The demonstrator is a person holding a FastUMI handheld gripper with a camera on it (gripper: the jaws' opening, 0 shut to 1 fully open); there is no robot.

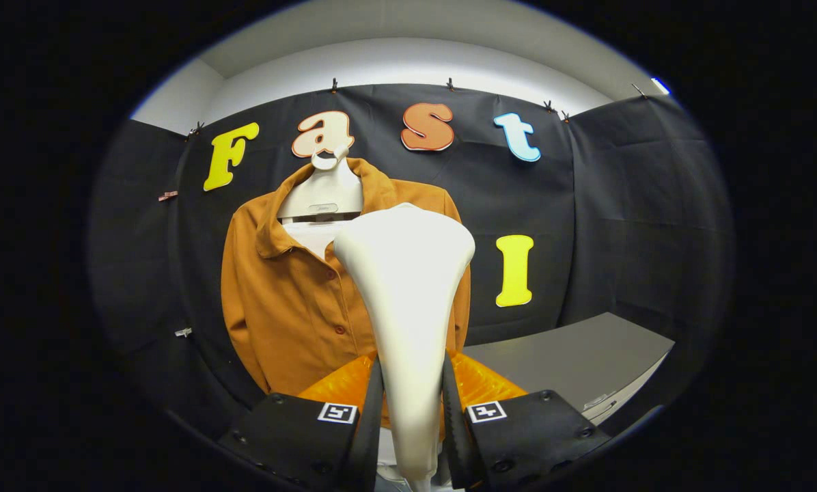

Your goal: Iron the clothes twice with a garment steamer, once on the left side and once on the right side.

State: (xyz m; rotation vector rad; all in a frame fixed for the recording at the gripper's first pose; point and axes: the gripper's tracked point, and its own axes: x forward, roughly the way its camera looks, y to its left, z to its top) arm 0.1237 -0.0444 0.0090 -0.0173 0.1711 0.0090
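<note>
A brown button-up shirt (292, 301) hangs on a white hanger (323, 191) against the booth's back wall. My gripper (412, 417) is shut on the white garment steamer (408, 287), both fingers pressing on its narrow handle. The steamer's wide head stands upright in front of the shirt's right half and hides part of it. An orange translucent part (477, 383), apparently the steamer's tank, shows on both sides behind the fingers. I cannot tell whether the head touches the cloth.
A grey table (586, 362) runs along the right side, below and beside the shirt. Black cloth walls close the booth at the back and on both sides.
</note>
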